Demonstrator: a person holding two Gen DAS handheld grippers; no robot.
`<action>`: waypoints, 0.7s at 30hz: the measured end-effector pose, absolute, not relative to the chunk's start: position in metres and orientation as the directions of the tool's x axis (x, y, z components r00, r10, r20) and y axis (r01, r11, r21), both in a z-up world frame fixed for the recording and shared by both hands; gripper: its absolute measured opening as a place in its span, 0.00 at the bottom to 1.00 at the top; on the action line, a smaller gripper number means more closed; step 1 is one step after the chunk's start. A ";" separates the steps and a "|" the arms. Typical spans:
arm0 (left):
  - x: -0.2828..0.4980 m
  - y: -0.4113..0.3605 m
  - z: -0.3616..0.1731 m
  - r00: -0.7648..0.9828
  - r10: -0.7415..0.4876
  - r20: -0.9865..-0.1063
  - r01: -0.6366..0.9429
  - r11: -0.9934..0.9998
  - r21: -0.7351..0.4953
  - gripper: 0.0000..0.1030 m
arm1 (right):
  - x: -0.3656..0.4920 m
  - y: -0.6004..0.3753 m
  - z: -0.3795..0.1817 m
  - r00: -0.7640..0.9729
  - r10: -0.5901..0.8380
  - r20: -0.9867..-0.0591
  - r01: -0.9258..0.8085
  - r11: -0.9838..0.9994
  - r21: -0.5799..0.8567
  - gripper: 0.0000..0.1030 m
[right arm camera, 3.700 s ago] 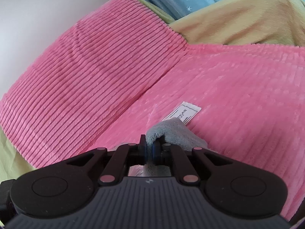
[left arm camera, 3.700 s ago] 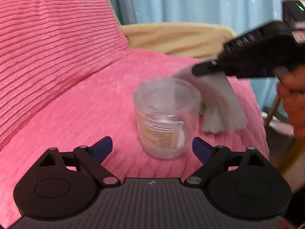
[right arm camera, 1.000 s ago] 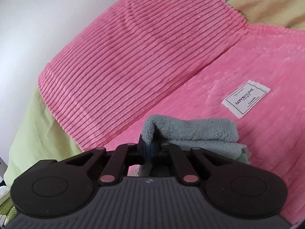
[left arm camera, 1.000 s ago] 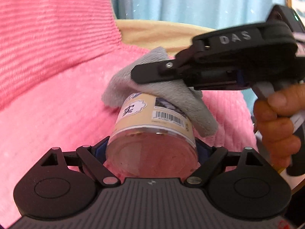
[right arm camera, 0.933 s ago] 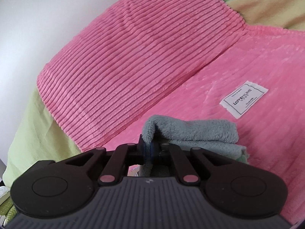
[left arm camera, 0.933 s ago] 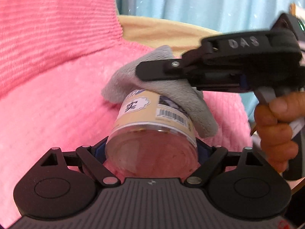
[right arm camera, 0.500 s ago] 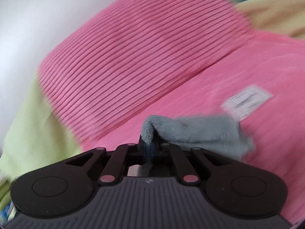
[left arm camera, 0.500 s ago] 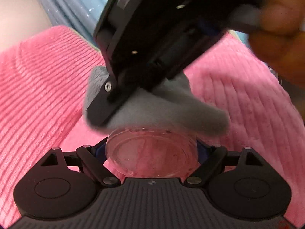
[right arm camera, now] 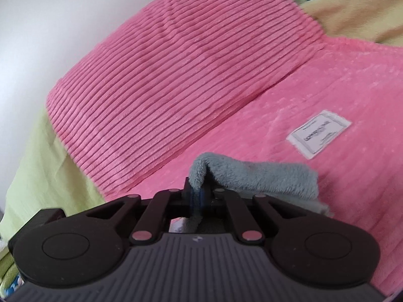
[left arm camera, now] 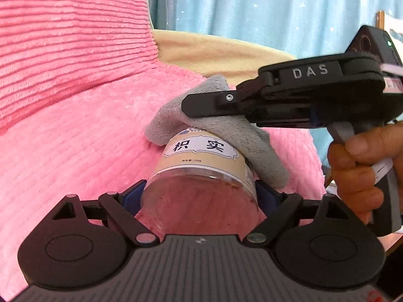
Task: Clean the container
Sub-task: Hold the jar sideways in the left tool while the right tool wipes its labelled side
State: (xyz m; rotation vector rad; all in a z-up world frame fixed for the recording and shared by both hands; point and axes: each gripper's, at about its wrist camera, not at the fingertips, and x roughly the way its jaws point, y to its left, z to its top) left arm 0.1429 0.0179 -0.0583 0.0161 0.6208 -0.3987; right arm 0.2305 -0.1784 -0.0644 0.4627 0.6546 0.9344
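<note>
A clear plastic jar [left arm camera: 201,161] with a beige label lies tilted between the blue pads of my left gripper [left arm camera: 200,196], base toward the camera. The pads still press its sides while the jaws are opening. A grey fleece cloth [left arm camera: 252,138] drapes over the jar's far end and right side. My right gripper [left arm camera: 191,105] reaches in from the right, held by a hand [left arm camera: 357,171], and lies across the cloth. In the right wrist view the right gripper [right arm camera: 199,196] pinches a fold of the cloth [right arm camera: 264,176], and its jaws are opening slightly.
A pink ribbed cushion [left arm camera: 63,37] rises at the left, above a pink blanket [left arm camera: 75,138] that bears a white label [right arm camera: 318,134]. Behind are a beige cover [left arm camera: 214,52] and a blue curtain [left arm camera: 252,7]. A green sheet [right arm camera: 37,163] lies beside the cushion.
Half a second ago the right gripper loomed over the jar from above; now it lies across from the right. The jar's label has turned, so its printed characters now face up.
</note>
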 end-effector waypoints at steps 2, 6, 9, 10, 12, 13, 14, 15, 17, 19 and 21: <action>0.139 0.007 -0.060 0.757 -0.325 -0.567 0.388 0.922 -0.010 0.86 | 0.222 -0.171 -0.064 0.360 0.880 -0.308 -0.619 0.473 0.627 0.04; 0.119 -0.036 -0.068 0.818 -0.210 -0.536 0.419 0.855 0.305 0.86 | 0.217 -0.164 -0.062 0.330 0.888 -0.322 -0.654 0.461 0.600 0.02; 0.111 -0.052 -0.074 0.843 -0.173 -0.509 0.428 0.789 0.440 0.85 | 0.229 -0.179 -0.064 0.443 0.835 -0.325 -0.577 0.543 0.610 0.02; 0.111 -0.053 -0.075 0.845 -0.171 -0.507 0.428 0.784 0.449 0.85 | 0.233 -0.184 -0.066 0.463 0.826 -0.321 -0.554 0.553 0.623 0.02; 0.111 -0.055 -0.076 0.847 -0.170 -0.504 0.428 0.780 0.457 0.85 | 0.240 -0.192 -0.070 0.490 0.814 -0.312 -0.512 0.559 0.652 0.02; 0.112 -0.053 -0.074 0.844 -0.177 -0.506 0.430 0.788 0.440 0.85 | 0.240 -0.193 -0.071 0.493 0.813 -0.310 -0.508 0.558 0.656 0.02; 0.113 -0.052 -0.073 0.840 -0.187 -0.509 0.431 0.799 0.418 0.86 | 0.238 -0.191 -0.070 0.494 0.812 -0.310 -0.515 0.561 0.648 0.02; 0.117 -0.046 -0.069 0.826 -0.210 -0.522 0.431 0.833 0.347 0.87 | 0.237 -0.190 -0.069 0.496 0.810 -0.313 -0.524 0.567 0.636 0.02; 0.126 -0.030 -0.060 0.793 -0.272 -0.545 0.418 0.894 0.162 0.88 | 0.236 -0.189 -0.069 0.496 0.810 -0.314 -0.527 0.568 0.632 0.02; 0.135 -0.015 -0.058 0.763 -0.325 -0.559 0.406 0.914 0.021 0.88 | 0.235 -0.189 -0.069 0.495 0.810 -0.315 -0.527 0.568 0.632 0.02; 0.139 -0.010 -0.060 0.749 -0.343 -0.567 0.394 0.918 -0.036 0.89 | 0.234 -0.189 -0.069 0.494 0.810 -0.316 -0.527 0.568 0.633 0.02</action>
